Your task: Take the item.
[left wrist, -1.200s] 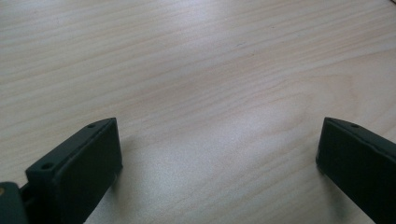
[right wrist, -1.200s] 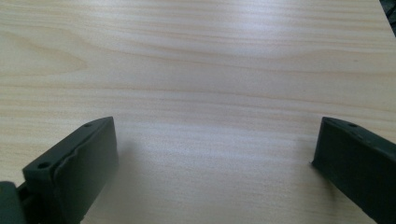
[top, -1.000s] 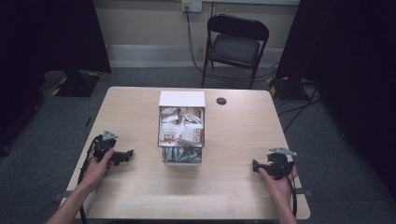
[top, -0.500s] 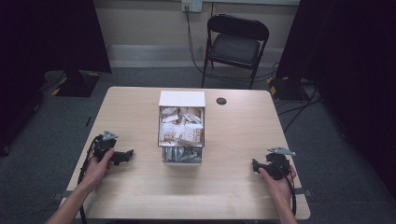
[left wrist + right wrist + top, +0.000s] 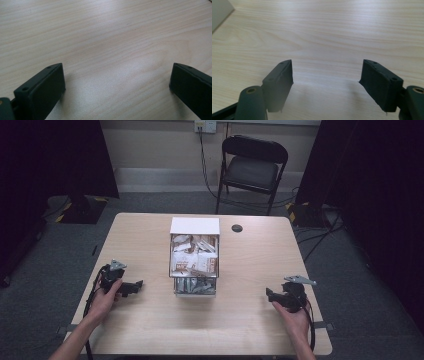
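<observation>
A clear box [image 5: 194, 262] stuffed with several white and brown packets stands in the middle of the wooden table [image 5: 250, 265], its white flap [image 5: 195, 225] at the far side. My left gripper [image 5: 136, 286] rests on the table left of the box, pointing toward it. It is open [image 5: 115, 72], with bare wood between the jaws. My right gripper [image 5: 269, 294] lies near the table's right front, also pointing toward the box. Its jaws [image 5: 327, 67] have just been closing but stand open with nothing between them.
A small black round disc [image 5: 237, 228] sits on the table behind the box to the right. A black folding chair [image 5: 252, 167] stands beyond the far edge. Cables [image 5: 320, 237] run over the floor at the right.
</observation>
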### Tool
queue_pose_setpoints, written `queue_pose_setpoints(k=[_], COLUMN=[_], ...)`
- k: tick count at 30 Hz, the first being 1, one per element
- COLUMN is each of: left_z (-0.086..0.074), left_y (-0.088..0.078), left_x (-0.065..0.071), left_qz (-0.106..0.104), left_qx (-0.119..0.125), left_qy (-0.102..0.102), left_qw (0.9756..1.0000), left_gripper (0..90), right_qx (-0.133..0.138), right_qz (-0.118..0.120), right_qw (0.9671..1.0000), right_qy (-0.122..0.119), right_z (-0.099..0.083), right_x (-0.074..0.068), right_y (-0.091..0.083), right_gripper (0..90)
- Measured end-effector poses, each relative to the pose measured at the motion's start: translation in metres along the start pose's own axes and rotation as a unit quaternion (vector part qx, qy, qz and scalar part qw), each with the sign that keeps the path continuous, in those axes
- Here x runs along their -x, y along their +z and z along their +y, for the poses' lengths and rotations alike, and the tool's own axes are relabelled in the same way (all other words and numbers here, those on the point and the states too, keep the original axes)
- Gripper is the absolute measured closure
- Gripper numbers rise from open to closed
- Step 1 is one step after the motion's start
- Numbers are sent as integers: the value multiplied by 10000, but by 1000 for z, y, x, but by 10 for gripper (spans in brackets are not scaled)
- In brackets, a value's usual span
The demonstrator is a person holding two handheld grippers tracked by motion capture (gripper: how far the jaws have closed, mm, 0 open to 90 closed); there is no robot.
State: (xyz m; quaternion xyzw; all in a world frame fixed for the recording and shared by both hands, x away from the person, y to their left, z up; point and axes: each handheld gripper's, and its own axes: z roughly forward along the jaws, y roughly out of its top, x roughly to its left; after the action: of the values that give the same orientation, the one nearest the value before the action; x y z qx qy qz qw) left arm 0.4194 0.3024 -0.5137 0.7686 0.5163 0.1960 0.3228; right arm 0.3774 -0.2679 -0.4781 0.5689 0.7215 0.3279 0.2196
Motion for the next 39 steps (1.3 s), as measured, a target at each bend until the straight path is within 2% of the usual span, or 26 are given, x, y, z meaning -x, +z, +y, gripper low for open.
queue_pose_setpoints(k=[7,14,18,22,27,31,37,39], left_z=[0,0,0,0,0,0,0,0], left_y=[0,0,0,0,0,0,0,0], left_x=[0,0,0,0,0,0,0,0], left_qz=[-2,-5,-4,-3,-5,-13,-14,-13], left_qx=[-2,1,-1,-1,1,0,0,2], left_qy=[4,4,4,4,5,20,18,17], left_qw=[10000,10000,10000,10000,10000,10000,10000,10000], left_gripper=[0,0,0,0,0,0,0,0], right_qx=[146,208,352,392,481,465,642,624], right_qz=[85,377,506,505,634,804,914,1012], right_qw=[9998,9990,9981,9979,9965,9951,9933,9925], right_qy=[-98,-106,-72,-114,-237,-352,-298,-294], right_z=[6,14,19,22,28,32,35,37], right_x=[-8,-13,-14,-15,-20,-25,-32,-33], right_y=[-4,-12,-19,-25,-32,-35,-41,-42], right_gripper=[262,295,307,309,307,345,338,359])
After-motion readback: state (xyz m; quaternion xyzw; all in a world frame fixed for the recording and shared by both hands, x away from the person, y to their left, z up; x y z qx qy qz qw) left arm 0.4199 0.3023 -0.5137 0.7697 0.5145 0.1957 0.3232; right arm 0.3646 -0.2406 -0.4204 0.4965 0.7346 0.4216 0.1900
